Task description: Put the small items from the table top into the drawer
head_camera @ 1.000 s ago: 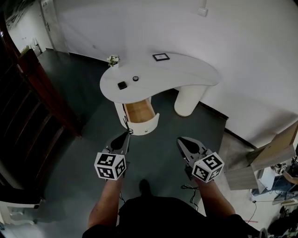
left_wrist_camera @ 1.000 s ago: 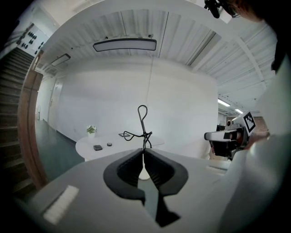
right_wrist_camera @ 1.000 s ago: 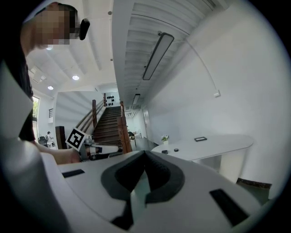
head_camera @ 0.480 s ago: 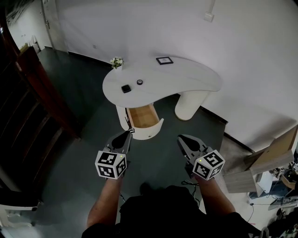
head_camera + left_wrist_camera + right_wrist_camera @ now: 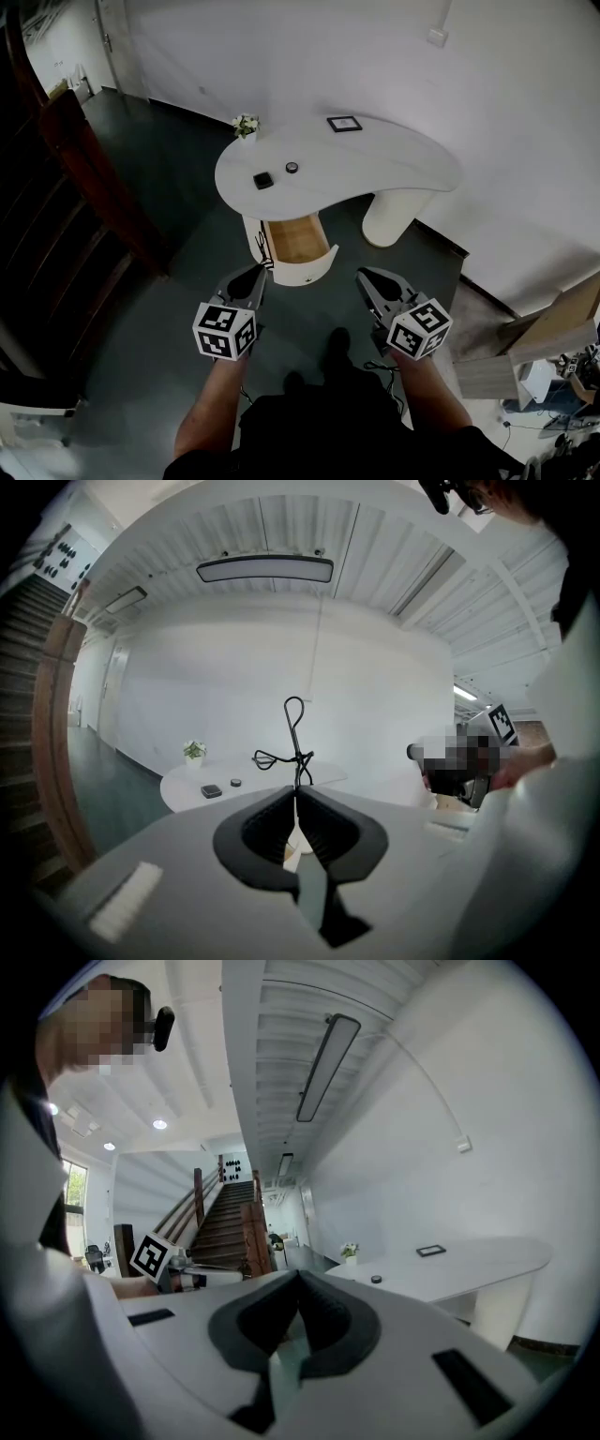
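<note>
A white curved table (image 5: pixel 394 169) stands ahead with its wooden drawer (image 5: pixel 298 240) pulled open. On the top lie a small black square item (image 5: pixel 263 180) and a small round dark item (image 5: pixel 292 168). My left gripper (image 5: pixel 258 272) is held short of the drawer front, shut on a thin black wire piece (image 5: pixel 294 733) whose loop sticks up past the jaw tips. My right gripper (image 5: pixel 362 276) hovers level beside it, shut and empty. The left gripper view shows the black square item (image 5: pixel 212 790) far off. In the right gripper view the round item (image 5: pixel 376 1279) is seen.
A potted plant (image 5: pixel 246 125) and a picture frame (image 5: pixel 344 123) stand at the table's back. A dark wooden stair rail (image 5: pixel 84 169) runs along the left. Wooden boards (image 5: pixel 525 337) lean at the right, and the white wall is behind the table.
Both grippers have moved forward toward the table, which now sits closer and lower in the head view. The jaws have stayed as they were.
</note>
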`<state>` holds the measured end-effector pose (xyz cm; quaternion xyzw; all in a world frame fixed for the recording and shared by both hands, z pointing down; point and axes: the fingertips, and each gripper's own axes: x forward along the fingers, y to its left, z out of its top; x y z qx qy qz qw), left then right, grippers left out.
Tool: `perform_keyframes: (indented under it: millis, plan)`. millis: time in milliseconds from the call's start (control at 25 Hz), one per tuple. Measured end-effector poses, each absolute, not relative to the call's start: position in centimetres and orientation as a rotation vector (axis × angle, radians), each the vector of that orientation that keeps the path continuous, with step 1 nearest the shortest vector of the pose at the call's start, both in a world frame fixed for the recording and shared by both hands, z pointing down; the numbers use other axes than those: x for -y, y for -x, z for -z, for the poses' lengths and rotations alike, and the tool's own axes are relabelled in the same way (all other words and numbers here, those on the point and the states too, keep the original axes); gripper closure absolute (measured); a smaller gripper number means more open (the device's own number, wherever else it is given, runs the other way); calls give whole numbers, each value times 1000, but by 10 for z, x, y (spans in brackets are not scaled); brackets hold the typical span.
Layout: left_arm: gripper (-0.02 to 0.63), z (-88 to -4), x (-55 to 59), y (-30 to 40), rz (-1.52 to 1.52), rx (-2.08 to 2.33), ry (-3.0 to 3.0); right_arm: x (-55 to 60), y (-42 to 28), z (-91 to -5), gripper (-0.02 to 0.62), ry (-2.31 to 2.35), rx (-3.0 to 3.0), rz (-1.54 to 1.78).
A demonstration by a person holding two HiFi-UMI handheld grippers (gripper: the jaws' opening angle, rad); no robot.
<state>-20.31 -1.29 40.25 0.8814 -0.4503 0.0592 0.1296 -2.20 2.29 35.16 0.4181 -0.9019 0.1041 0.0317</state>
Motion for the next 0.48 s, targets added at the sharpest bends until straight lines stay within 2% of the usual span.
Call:
perform_keyframes:
  millis: [480]
  plan:
    - [584,-420,91,140,-270,1325,-2516,71,-44,-379,583,-1255,2806,-431]
